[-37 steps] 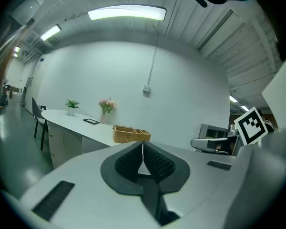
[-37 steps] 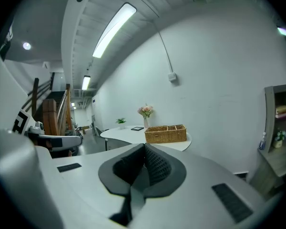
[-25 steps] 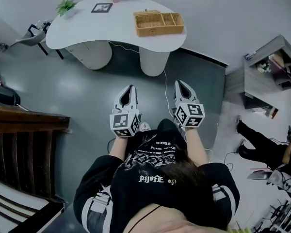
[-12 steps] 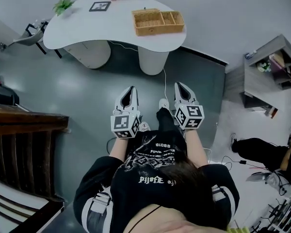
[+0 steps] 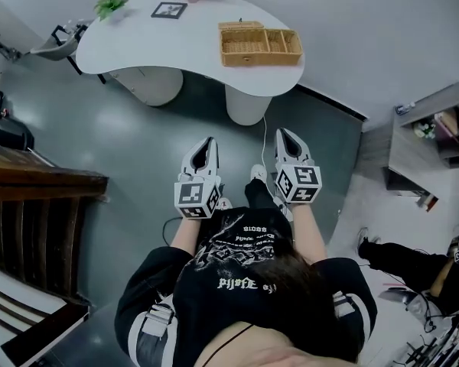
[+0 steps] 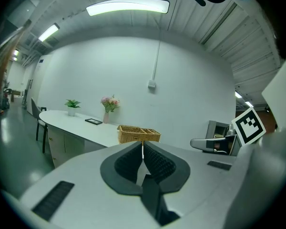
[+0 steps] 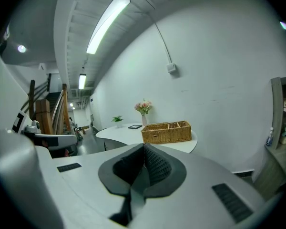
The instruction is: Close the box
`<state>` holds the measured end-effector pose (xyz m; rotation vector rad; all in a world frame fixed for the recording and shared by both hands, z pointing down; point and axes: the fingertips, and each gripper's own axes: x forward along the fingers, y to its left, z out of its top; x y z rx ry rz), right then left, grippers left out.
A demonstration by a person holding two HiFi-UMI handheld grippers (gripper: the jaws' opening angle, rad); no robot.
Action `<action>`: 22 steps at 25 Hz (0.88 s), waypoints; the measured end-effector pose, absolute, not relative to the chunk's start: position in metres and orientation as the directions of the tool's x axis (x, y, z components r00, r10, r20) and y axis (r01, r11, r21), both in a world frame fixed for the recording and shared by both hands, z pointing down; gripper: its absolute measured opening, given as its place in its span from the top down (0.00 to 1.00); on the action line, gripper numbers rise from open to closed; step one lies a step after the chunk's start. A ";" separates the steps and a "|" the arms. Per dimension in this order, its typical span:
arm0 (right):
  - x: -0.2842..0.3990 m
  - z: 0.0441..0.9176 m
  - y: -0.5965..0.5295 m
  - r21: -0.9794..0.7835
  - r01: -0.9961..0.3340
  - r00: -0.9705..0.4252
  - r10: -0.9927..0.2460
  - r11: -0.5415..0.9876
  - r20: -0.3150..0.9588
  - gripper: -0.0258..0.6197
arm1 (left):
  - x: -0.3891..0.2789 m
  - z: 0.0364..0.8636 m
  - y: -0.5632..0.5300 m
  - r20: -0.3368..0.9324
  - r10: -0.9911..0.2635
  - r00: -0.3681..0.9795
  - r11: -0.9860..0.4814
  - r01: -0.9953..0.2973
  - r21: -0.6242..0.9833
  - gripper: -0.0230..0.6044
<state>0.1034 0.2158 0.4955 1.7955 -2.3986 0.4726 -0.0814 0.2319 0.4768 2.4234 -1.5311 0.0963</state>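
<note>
Woven wicker box (image 5: pixel 260 46) on curved white table (image 5: pixel 157 43); L gripper (image 5: pixel 208 141), R gripper (image 5: pixel 281 133) ribbed jaws together, empty.

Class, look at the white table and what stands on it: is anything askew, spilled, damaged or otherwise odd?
Nothing stands out. The wicker box sits flat on the white table, its compartments open on top; the flower vase and potted plant stand upright. No spill or damage shows.
</note>
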 end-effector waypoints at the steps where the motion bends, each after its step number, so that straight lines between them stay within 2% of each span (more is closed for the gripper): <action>1: 0.107 0.495 0.209 -0.186 -0.949 -0.299 -0.917 0.256 0.265 0.92 | -0.079 0.477 0.227 0.201 -0.877 0.436 -0.400 -0.895 0.196 0.92; 22: 0.188 0.489 0.044 -0.218 -0.885 -0.456 -0.860 0.411 0.231 0.92 | 0.014 0.471 0.092 0.207 -0.919 0.336 -0.300 -0.935 0.188 0.92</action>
